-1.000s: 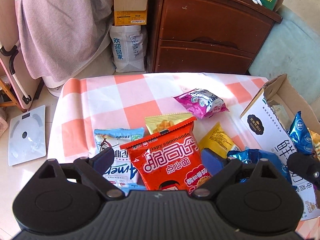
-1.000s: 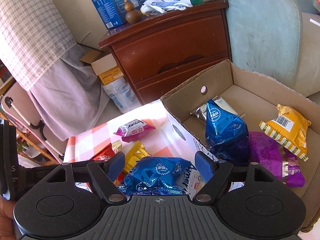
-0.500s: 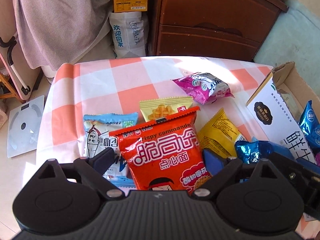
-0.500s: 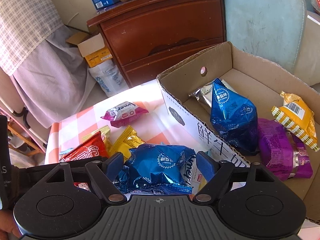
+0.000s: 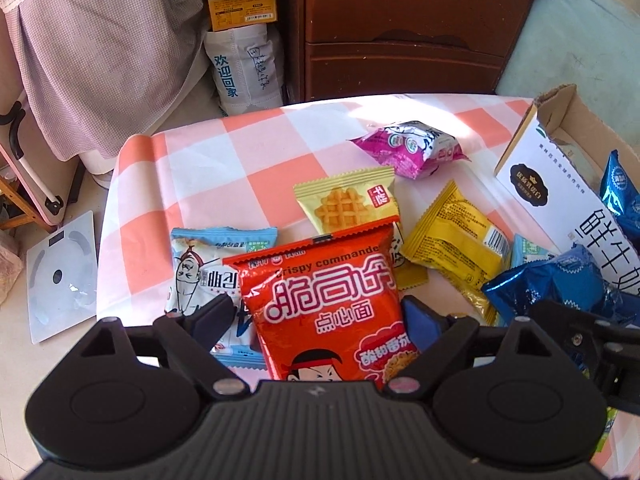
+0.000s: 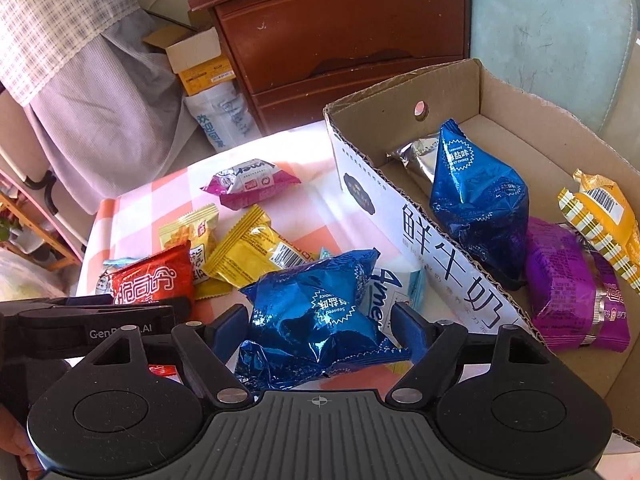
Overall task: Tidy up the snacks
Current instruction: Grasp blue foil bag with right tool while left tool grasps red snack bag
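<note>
- The left tongs (image 5: 316, 312) pinch the red noodle packet (image 5: 320, 280) by its two side edges, the printed front facing the camera; it sits over the near edge of the counter (image 5: 240, 152), which wears a pink-and-white checked cloth
- The right tongs (image 6: 320, 320) pinch the blue foil packet (image 6: 316, 308), pads against its crumpled sides; it is just left of the cardboard box (image 6: 400, 92), outside the near white wall
- Loose on the counter: a light blue packet (image 5: 200, 264) partly under the red one on its left; a waffle packet (image 5: 348, 200) just beyond it; a yellow packet (image 5: 452, 232) to the right, lying at a slant; a magenta packet (image 5: 412, 148) farther off, apart from the others
- The open box stands at the right edge of the counter; inside it a second blue packet (image 6: 480, 196) stands upright against the near wall, a silver packet (image 6: 416, 156) lies behind it, a purple packet (image 6: 560, 276) lies to its right, and a yellow striped packet (image 6: 600, 216) rests on the purple one
- A dark wooden dresser (image 5: 400, 20) stands beyond the far edge of the counter
</note>
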`<state>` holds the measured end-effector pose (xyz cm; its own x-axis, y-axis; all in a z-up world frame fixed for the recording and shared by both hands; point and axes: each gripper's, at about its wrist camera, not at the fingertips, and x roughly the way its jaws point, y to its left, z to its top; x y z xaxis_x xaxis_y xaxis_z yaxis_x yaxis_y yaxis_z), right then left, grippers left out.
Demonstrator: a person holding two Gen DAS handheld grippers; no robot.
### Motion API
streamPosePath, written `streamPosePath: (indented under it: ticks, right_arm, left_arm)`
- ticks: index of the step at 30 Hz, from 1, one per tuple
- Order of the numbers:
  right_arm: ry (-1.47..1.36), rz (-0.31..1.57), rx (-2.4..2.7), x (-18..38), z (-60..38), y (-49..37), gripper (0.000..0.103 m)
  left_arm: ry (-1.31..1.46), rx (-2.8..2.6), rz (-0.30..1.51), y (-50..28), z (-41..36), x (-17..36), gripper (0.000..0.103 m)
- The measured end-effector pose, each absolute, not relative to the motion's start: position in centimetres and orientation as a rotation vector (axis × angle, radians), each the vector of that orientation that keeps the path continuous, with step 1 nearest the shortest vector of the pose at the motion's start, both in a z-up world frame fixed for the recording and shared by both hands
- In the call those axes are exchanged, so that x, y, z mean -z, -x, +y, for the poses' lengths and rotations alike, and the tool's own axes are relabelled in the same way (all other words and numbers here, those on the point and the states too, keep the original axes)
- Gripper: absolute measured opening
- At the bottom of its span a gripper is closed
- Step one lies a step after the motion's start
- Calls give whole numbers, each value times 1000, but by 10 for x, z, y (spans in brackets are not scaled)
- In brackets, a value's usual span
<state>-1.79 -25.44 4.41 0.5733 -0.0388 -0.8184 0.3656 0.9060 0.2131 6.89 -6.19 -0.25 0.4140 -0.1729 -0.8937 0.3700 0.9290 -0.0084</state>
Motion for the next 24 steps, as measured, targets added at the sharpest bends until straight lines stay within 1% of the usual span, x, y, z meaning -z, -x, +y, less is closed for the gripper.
streamPosePath:
  ticks: [3,7,12,21,24]
  right_arm:
    - [-374,955,242,-43,-251,17,80]
    - [-346,979,236,-38,-245,15,80]
    - [-307,1008,235,-35,-240,16,80]
    - [-252,990,219,-38,-240,22,80]
    - [-276,976,207,-40,-244,25,80]
  left_arm:
    - [-227,355,1088,-66,-61,3,91]
    - [-281,382,1081,-60,-64,7,95]
    - [-367,404,1050,-51,-68,11,95]
    - [-404,424,1016,-45,-69,13,95]
    - [-408,423,1008,-44,-69,13,90]
